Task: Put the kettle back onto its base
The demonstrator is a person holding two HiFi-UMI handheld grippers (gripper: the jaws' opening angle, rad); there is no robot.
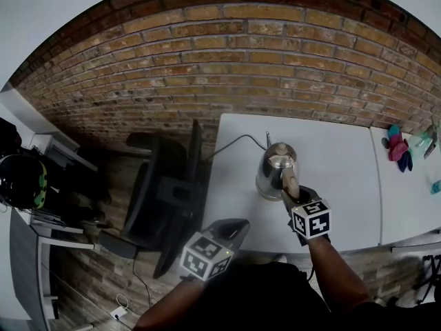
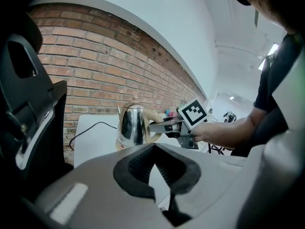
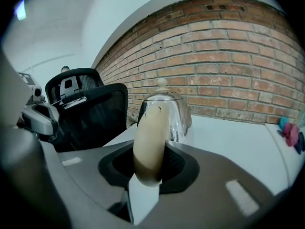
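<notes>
Running across the back, brick wall (image 1: pixel 227 61): fills the whole far side, right behind both tables.
Worktop (image 1: pixel 344 164): white, pushed up to the bricks, with a second white one (image 1: pixel 410 198) butted against its right side.
Office chair (image 1: pixel 165 192): black, parked off the worktop's left edge. You can also see its headrest in the right gripper view.
Kettle (image 1: pixel 275 167): shiny steel with a little knob on the lid. It's upright, a bit left of the worktop's middle, nearer your edge than the wall. The left gripper view shows a cream band (image 2: pixel 123 143) at its foot, low against the worktop. Honestly can't tell if that's the base or part of the kettle, or whether it's touching down.
Right tongs (image 3: pixel 147 175): clenched on the kettle's cream handle (image 3: pixel 148 137), one jaw on each side of it. In the head view they (image 1: pixel 291 188) reach in from your side, marker cube up.
Left tongs (image 2: pixel 155 175): holding nothing, with the tips drawn together and just a wedge of gap behind them. They (image 1: pixel 238 229) hang over the worktop's near left edge, apart from the kettle and pointed its way.
Cord (image 1: pixel 231 145): black, coming over the left edge and running toward the back of the kettle.
Pink and teal bits (image 1: pixel 397 147): far back on the right-hand worktop, too small to make out.
</notes>
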